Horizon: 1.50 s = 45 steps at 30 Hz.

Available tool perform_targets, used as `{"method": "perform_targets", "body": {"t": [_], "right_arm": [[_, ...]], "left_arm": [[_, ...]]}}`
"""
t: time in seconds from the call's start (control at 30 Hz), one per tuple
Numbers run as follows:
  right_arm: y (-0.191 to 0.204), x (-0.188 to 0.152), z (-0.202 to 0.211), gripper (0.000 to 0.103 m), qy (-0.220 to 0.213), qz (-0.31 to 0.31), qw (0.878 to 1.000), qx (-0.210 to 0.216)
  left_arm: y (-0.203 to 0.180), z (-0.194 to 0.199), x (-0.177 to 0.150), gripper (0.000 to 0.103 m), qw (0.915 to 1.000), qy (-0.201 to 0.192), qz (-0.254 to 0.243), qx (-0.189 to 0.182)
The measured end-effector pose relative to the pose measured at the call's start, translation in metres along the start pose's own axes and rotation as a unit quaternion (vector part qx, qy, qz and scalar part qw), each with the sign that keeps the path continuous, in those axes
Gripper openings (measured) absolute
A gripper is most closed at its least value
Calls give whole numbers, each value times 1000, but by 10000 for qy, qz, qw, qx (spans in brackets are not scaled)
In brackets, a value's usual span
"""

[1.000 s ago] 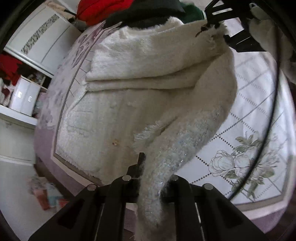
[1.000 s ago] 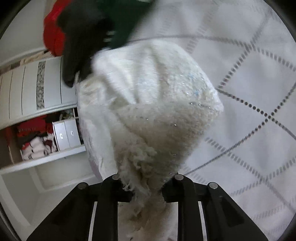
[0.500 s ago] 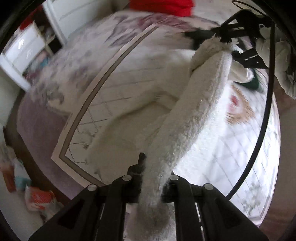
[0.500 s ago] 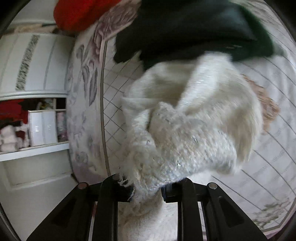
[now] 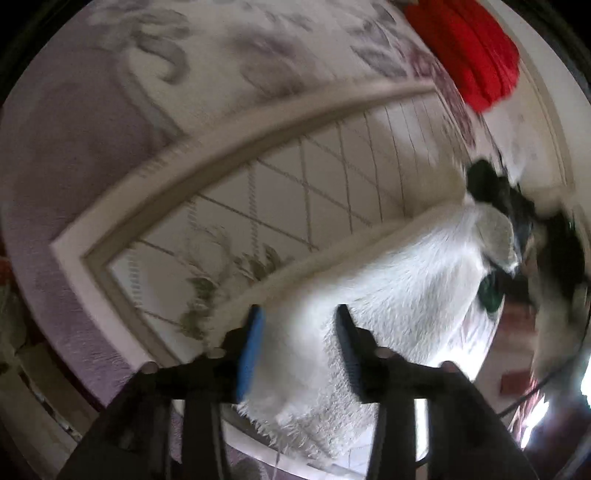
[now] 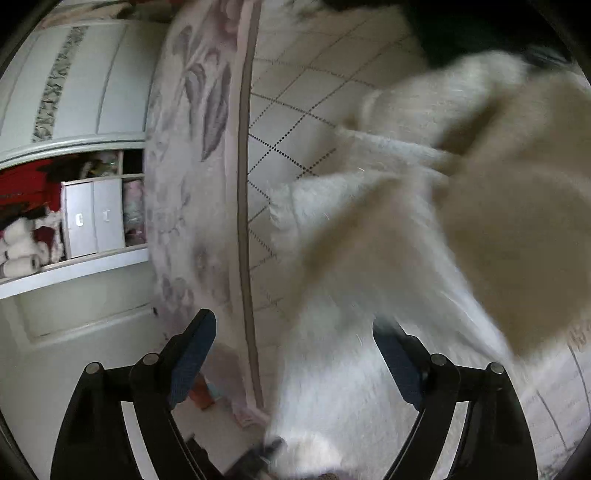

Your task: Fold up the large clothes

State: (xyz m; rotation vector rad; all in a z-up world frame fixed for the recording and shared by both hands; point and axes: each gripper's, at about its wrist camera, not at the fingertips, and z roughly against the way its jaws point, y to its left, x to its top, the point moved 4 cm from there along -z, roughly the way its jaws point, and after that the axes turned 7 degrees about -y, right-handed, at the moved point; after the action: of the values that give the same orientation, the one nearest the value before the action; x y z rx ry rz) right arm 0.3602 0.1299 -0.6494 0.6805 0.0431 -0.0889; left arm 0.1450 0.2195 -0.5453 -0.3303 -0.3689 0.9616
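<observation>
A fluffy white garment (image 5: 388, 295) lies on the quilted bedspread (image 5: 295, 166). In the left wrist view my left gripper (image 5: 299, 332) is open, its jaws parted with the garment's fringed edge lying loose between them. In the right wrist view my right gripper (image 6: 295, 350) is wide open; the white garment (image 6: 388, 240) lies bunched and blurred under and beyond it, partly folded over itself. My right gripper (image 5: 517, 229) shows as a dark blur at the garment's far end in the left wrist view.
A red garment (image 5: 476, 59) lies at the far side of the bed. A dark garment (image 6: 461, 29) lies beyond the white one. The bed's edge (image 6: 243, 221) runs beside a white wardrobe with open shelves (image 6: 74, 214). The floor lies below.
Both grippers have opened and let go of the white garment, which has dropped onto the bed. Both views have swung toward the bed's edge.
</observation>
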Motion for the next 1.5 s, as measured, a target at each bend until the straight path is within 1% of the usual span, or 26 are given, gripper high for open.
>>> {"method": "perform_targets", "body": {"t": [0.07,0.17,0.23,0.3,0.4,0.43,0.5,0.53,0.57,0.6,0.67,0.73,0.77,0.87,0.93,0.97,1.0,1.03,1.07,1.13,1.2,1.27,1.33,1.4,1.43,1.5], "right_arm": [[-23,-12,26,89,-163,-36,9996,-244],[-77,-23,60,89,-450,-55,9943,-963],[-116,-24,64,89,-467,-222,9914,-1203],[-144,-20,49,89,-340,-347,9926,-1110],[-169,-18,10,86,72,-641,9965,-531],[-172,-18,-1,80,140,-758,9968,-222],[-172,-15,-7,64,6,-853,9963,-31],[-170,-15,-4,58,-57,-872,9962,34],[-170,-17,5,47,-100,-995,9948,193],[-173,-19,16,40,-115,-1076,9937,285],[-179,-25,34,34,-103,-1154,9927,337],[-192,-32,54,33,-18,-1100,9939,109],[-200,-35,66,34,133,-981,9948,-224],[-211,-41,94,46,451,-709,9900,-1133],[-202,-34,125,47,145,-265,9833,-1793],[-193,-30,138,47,-69,-81,9804,-1968],[-179,-24,152,47,-402,86,9794,-1977],[-163,-19,161,47,-672,221,9818,-1765],[-139,-11,162,47,-849,408,9863,-1354],[-109,6,139,47,-822,514,9917,-842],[-87,24,99,46,-723,442,9940,-688],[-76,40,47,46,-434,560,9929,-957],[-94,31,25,46,-393,676,9876,-1365],[-85,26,27,46,-422,935,9828,-1533],[-83,22,35,46,-451,962,9837,-1452],[-81,2,87,47,-600,910,9892,-983]], "left_arm": [[9,2,3,62,9992,-187,-75,332],[19,-24,5,62,9945,-175,-422,938],[21,-50,5,62,9894,-37,-702,1273],[19,-67,7,62,9865,19,-863,1392],[12,-83,4,62,9810,58,-1180,1537],[11,-85,3,62,9796,75,-1241,1579],[8,-85,-1,61,9784,112,-1298,1603],[6,-84,-6,61,9786,153,-1313,1577],[5,-84,-9,61,9788,200,-1328,1546],[1,-84,-20,61,9788,313,-1376,1483],[-7,-84,-40,61,9775,494,-1481,1420],[-18,-81,-67,61,9752,743,-1614,1320],[-23,-80,-83,61,9737,903,-1670,1256],[-31,-78,-124,61,9711,1283,-1696,1086],[-35,-73,-144,61,9686,1376,-1749,1109],[-35,-70,-146,61,9689,1365,-1734,1116],[-35,-65,-146,61,9706,1311,-1676,1125],[-34,-60,-144,61,9723,1255,-1619,1128],[-33,-55,-140,61,9740,1195,-1566,1116],[-27,-42,-133,61,9758,1036,-1548,1149],[-23,-33,-122,61,9762,845,-1608,1183],[-21,-31,-102,61,9746,672,-1702,1292],[-22,-27,-91,61,9738,525,-1768,1328],[-25,-23,-80,61,9757,437,-1731,1269],[-29,-21,-80,61,9766,411,-1729,1210],[-41,-17,-79,61,9772,394,-1768,1111]]}}
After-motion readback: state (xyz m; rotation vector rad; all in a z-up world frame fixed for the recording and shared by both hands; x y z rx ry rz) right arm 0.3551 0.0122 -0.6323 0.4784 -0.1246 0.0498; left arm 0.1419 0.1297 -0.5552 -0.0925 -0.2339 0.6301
